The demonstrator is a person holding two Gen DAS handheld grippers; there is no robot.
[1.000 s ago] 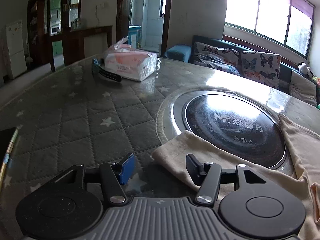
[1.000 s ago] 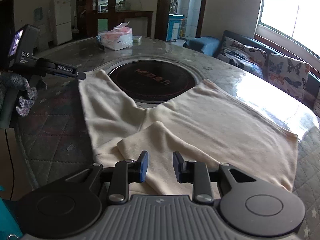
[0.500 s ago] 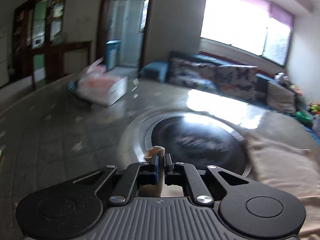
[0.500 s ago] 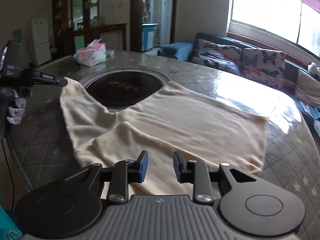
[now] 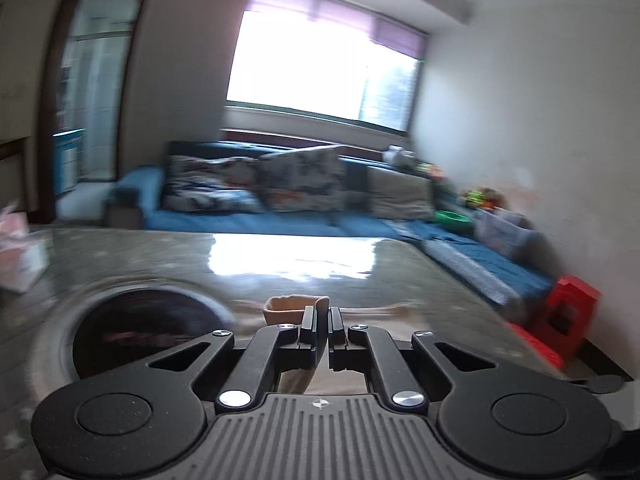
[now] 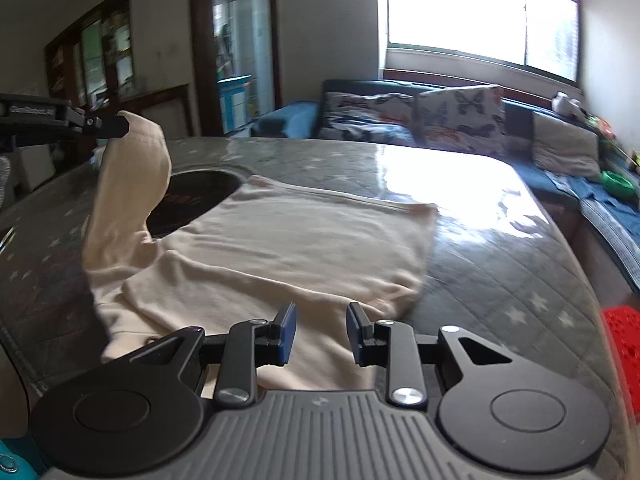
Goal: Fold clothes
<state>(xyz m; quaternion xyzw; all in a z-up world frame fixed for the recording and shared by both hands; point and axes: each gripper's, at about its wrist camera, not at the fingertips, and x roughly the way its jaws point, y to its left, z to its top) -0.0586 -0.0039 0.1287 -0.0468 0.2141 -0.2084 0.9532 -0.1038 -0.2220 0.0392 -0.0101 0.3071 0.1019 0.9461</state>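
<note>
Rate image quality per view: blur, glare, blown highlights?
Left wrist view: heavy motion blur over the room and table; the window is blown out and throws glare on the tabletop; the left gripper, shut on the cream garment, stays sharp. Right wrist view: milder blur, the same clipped window and glare patch; the open right gripper is crisp; fisheye bends the table edge.

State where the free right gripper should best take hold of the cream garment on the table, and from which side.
Probably the near hem of the cream garment, just ahead of the open right gripper, coming in low from the near table edge. That edge lies flat and free; the left gripper already holds the far sleeve lifted.
</note>
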